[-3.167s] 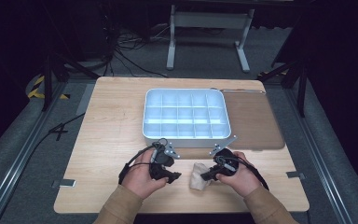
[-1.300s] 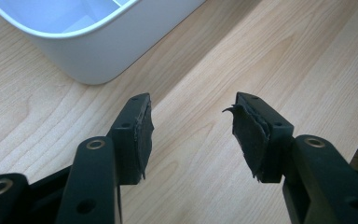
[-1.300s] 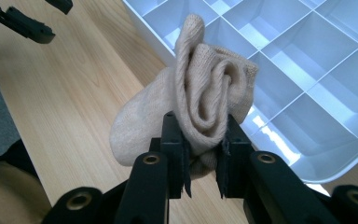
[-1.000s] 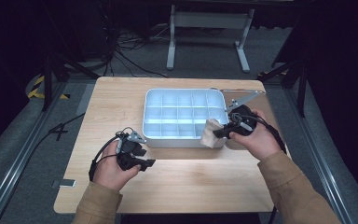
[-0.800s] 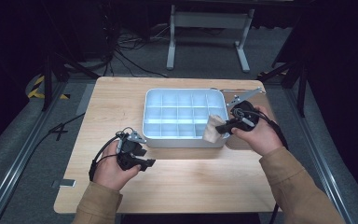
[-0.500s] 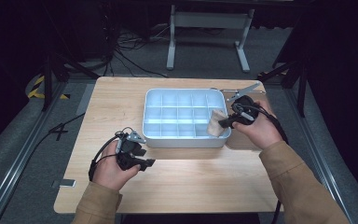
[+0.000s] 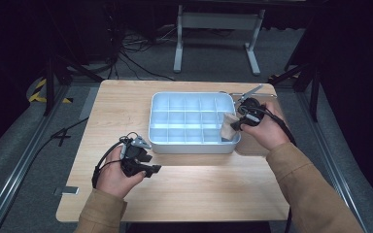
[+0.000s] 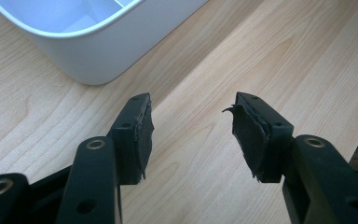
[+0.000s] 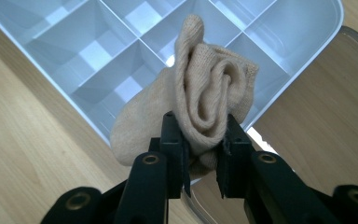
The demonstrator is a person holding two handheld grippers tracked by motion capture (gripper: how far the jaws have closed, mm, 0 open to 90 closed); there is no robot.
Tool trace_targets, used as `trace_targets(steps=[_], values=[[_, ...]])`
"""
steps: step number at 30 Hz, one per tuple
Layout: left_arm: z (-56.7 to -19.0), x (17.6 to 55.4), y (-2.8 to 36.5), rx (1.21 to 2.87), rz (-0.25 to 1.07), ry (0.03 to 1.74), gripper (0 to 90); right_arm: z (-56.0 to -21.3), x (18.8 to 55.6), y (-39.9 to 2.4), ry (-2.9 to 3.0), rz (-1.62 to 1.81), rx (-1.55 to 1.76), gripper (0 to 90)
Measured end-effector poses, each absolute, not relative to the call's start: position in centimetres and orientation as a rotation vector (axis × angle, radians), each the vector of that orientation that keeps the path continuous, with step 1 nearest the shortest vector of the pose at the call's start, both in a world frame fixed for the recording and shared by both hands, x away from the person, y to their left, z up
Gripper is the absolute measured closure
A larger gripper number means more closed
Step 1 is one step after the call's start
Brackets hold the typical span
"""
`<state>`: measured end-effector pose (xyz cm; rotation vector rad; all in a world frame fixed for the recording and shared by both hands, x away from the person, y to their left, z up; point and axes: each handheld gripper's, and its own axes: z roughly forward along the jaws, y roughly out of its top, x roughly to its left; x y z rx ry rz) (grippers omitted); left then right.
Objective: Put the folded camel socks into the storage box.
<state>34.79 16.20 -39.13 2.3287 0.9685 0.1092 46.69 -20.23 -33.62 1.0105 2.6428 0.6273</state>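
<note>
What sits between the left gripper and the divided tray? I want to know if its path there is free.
Only bare wooden table lies between the open left gripper and the white tray, as the left gripper view shows.

Left tongs point(image 8: 192, 133) with black jaws standing apart, nothing between them, frayed padding on the inner faces, light wooden bench point(image 8: 261, 56) beneath, rounded corner of a white tray point(image 8: 98, 51) at eleven o'clock, resting on the bench

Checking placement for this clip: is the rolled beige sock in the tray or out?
Out. The sock is pinched between the right gripper fingers, held above the divided tray, whose visible compartments are empty.
</note>
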Motion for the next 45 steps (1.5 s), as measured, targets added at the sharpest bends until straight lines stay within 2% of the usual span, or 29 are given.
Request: trace_targets(steps=[15,45], values=[[-39.3,34.4,16.6,2.314,0.103,0.985,47.9,-36.0,47.8,-18.7,2.668,0.377,0.936,75.0],[-39.6,32.8,18.8,2.289,0.117,1.068,47.6,-40.2,49.6,-17.0,2.843,0.172,0.994,75.3]])
